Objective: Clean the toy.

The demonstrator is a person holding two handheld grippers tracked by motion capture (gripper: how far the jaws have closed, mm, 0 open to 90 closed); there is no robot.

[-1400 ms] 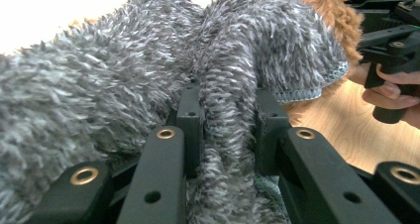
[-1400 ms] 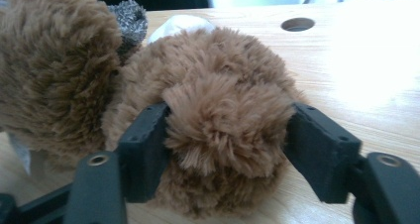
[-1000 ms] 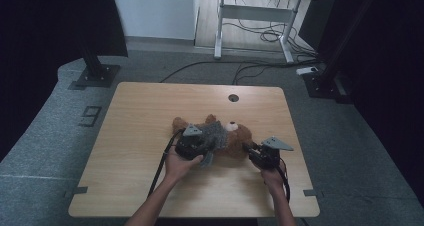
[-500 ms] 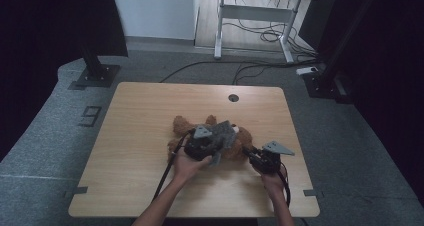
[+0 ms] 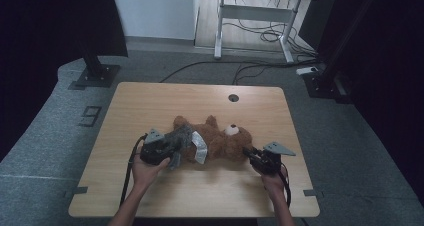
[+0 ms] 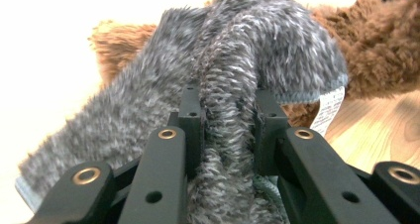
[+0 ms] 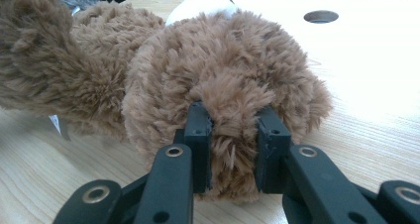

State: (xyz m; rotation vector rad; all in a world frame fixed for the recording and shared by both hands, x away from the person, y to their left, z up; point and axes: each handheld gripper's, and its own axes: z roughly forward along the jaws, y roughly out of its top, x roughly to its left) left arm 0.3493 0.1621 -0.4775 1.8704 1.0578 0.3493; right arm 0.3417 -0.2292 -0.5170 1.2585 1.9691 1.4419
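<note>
A brown teddy bear (image 5: 222,142) lies across the wooden table (image 5: 150,103), its head to the right. A grey fuzzy garment (image 5: 181,138) covers its lower body at the left, with a white label (image 5: 200,148) at the hem. My left gripper (image 5: 171,150) is shut on a bunched fold of this grey garment (image 6: 223,45), pinched between the jaws of the left gripper (image 6: 224,105); brown fur of the bear (image 6: 381,50) shows behind it. My right gripper (image 5: 248,154) is shut on a tuft of the bear's head (image 7: 223,60), as the right gripper (image 7: 233,120) view shows up close.
A round cable hole (image 5: 233,97) sits near the table's far edge. Bare wood lies in front of and behind the bear. A white-legged desk (image 5: 250,16) and floor cables (image 5: 260,66) stand beyond the table, and black stands flank it.
My left gripper has moved to the left with the grey garment, drawing it along the bear's body toward the legs. The right gripper has kept still on the head.
</note>
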